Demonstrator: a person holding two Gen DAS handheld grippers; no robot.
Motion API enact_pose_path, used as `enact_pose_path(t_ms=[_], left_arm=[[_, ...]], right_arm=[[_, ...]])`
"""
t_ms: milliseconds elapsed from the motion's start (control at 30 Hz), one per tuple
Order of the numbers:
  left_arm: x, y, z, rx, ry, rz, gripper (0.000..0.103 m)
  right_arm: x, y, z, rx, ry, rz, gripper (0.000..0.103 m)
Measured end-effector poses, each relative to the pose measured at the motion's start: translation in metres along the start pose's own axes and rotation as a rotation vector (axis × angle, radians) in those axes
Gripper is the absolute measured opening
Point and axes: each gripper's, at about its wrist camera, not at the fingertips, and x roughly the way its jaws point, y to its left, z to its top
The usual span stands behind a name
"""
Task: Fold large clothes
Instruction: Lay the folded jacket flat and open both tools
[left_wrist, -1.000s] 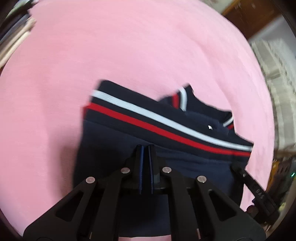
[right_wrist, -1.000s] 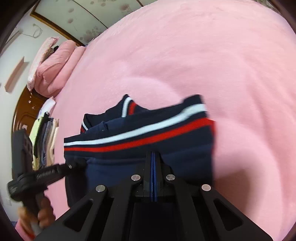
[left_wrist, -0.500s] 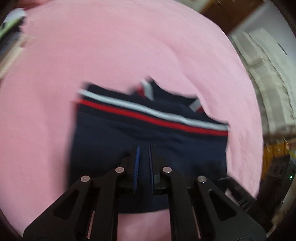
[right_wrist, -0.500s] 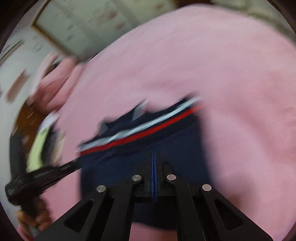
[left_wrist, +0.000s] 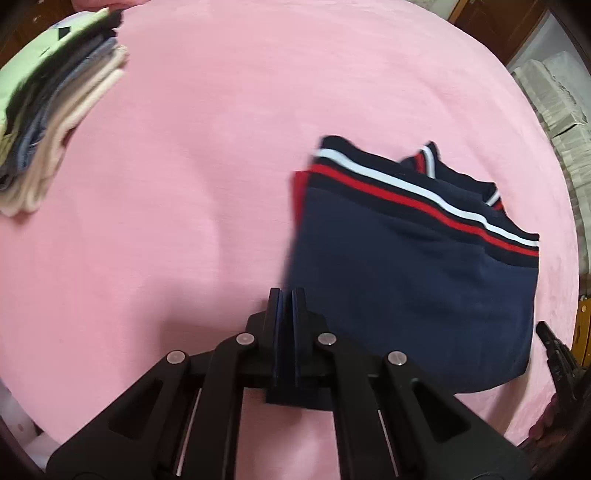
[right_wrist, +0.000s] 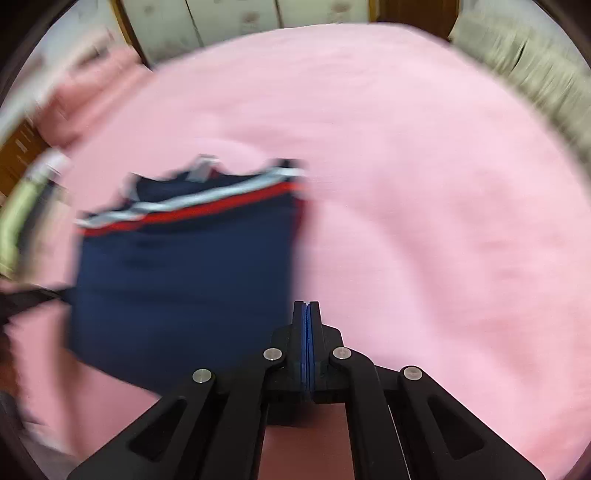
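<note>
A folded navy shirt (left_wrist: 406, 280) with a red and a white stripe lies flat on the pink bedspread (left_wrist: 221, 147). My left gripper (left_wrist: 287, 295) hovers over bare bedspread just off the shirt's left edge, its jaws closing to almost touching with nothing between them. The right wrist view is blurred. There the shirt (right_wrist: 184, 280) lies left of centre, and my right gripper (right_wrist: 307, 306) is shut and empty beside the shirt's right edge, above the pink bedspread (right_wrist: 424, 221).
A stack of folded clothes (left_wrist: 55, 122) sits at the bed's upper left; it shows blurred at the left edge (right_wrist: 22, 214) of the right wrist view. Pink pillows (right_wrist: 92, 96) lie at the headboard. A pale quilted pile (left_wrist: 554, 96) lies off the bed's right side.
Both grippers have come off the shirt: the left slid out to its left side, the right to its right side. The left jaws' small gap has narrowed. The shirt lies flat.
</note>
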Motion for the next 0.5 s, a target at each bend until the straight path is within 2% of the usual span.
enact_pose_path(t_ms=[33,100,167,200,267,300,433,467,500], left_arm=[[-0.004,0.004,0.000,-0.006,-0.007,-0.010,0.002],[-0.018,-0.005,-0.003,-0.005,-0.031,-0.057,0.002],[-0.028,-0.021,-0.011,0.014,-0.042,-0.132,0.002],[-0.032,-0.038,-0.017,0.030,-0.029,-0.189,0.002],[-0.025,-0.063,-0.024,0.052,0.024,-0.283,0.002],[-0.024,-0.068,-0.023,0.059,0.041,-0.306,0.002],[-0.001,-0.090,-0.042,0.058,0.152,-0.331,0.002],[0.004,-0.089,-0.045,0.050,0.172,-0.320,0.002],[0.012,-0.085,-0.046,0.045,0.176,-0.274,0.002]], right_arm=[[-0.003,-0.007,-0.001,-0.003,-0.004,-0.029,0.000],[-0.013,-0.016,-0.003,0.037,-0.026,0.002,0.000],[-0.017,-0.002,0.000,0.085,-0.051,0.096,0.000],[-0.020,0.009,0.000,0.101,-0.053,0.161,0.000],[-0.020,0.035,0.002,0.096,-0.023,0.225,0.000],[-0.017,0.054,0.003,0.094,-0.005,0.264,0.000],[-0.002,0.101,-0.013,0.138,0.121,0.452,0.000],[0.002,0.110,-0.018,0.137,0.138,0.460,0.000],[0.005,0.117,-0.026,0.130,0.154,0.456,0.000]])
